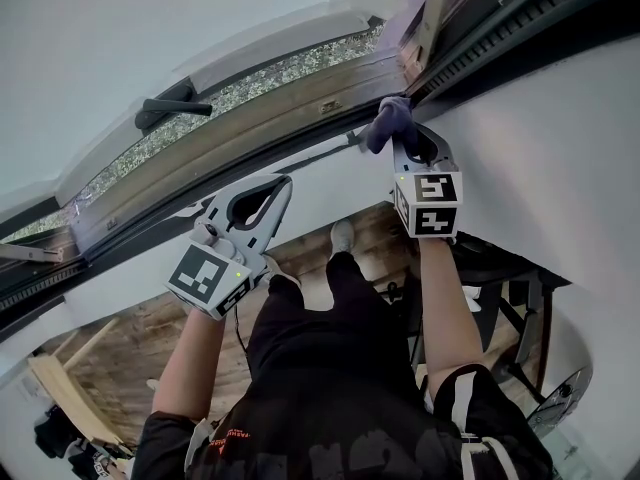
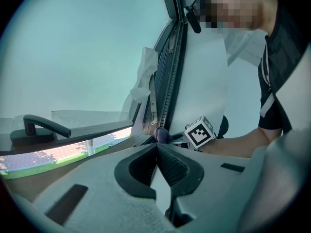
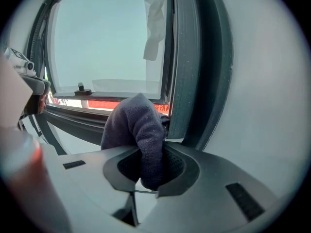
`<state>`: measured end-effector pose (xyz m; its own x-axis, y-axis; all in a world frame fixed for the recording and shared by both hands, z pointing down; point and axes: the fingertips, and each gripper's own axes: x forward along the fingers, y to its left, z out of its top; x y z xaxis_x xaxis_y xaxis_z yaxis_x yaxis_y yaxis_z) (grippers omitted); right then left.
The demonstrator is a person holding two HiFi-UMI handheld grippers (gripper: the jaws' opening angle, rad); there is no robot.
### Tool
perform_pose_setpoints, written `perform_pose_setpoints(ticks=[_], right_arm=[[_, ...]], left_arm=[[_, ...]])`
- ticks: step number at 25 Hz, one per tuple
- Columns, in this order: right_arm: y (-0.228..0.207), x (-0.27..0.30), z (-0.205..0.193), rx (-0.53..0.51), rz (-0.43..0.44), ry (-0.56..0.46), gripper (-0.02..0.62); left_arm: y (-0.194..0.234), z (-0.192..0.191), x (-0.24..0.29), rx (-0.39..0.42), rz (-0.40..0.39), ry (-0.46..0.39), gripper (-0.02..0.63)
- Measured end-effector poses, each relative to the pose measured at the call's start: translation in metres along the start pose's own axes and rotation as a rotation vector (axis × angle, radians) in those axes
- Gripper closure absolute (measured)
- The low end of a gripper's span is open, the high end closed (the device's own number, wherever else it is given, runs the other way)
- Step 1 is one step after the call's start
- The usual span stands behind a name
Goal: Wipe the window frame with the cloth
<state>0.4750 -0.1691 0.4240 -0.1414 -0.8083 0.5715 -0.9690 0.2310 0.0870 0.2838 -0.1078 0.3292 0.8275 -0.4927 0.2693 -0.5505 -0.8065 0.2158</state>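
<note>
Pinching the cloth [image 1: 388, 120], your right gripper [image 1: 400, 140] is wiping at the window frame [image 1: 280, 103] corner. Your left gripper [image 1: 280, 186], below the frame, is closed and empty. Next, I'd judge, drag along the frame.

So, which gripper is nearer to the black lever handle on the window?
Left. The left gripper, shut and empty, is below and right of the black lever handle; the right gripper holds the dark purple cloth at the window frame corner.

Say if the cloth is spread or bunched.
Bunched: the dark purple knit cloth bulges in a wad from the right gripper's shut jaws.
</note>
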Motion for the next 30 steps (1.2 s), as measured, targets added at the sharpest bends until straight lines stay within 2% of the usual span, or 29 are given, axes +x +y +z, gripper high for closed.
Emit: perform_pose_setpoints(ticks=[5, 11, 16, 20, 26, 30], right_arm=[[0.009, -0.007, 0.007, -0.009, 0.015, -0.018, 0.545], [0.033, -0.023, 0.031, -0.031, 0.067, -0.087, 0.545], [0.066, -0.041, 0.059, -0.064, 0.135, -0.161, 0.545], [0.092, -0.059, 0.084, -0.073, 0.187, -0.224, 0.545], [0.124, -0.085, 0.120, -0.100, 0.247, -0.312, 0.545], [0.147, -0.105, 0.139, -0.134, 0.272, -0.345, 0.545]], left_arm=[[0.000, 0.007, -0.006, 0.013, 0.002, -0.012, 0.588], [0.001, 0.019, -0.021, 0.033, 0.016, -0.031, 0.588], [0.000, 0.031, -0.040, 0.058, 0.033, -0.048, 0.588], [0.006, 0.044, -0.061, 0.075, 0.078, -0.047, 0.588], [0.007, 0.071, -0.090, 0.132, 0.096, -0.118, 0.588], [0.011, 0.084, -0.115, 0.141, 0.135, -0.128, 0.588]])
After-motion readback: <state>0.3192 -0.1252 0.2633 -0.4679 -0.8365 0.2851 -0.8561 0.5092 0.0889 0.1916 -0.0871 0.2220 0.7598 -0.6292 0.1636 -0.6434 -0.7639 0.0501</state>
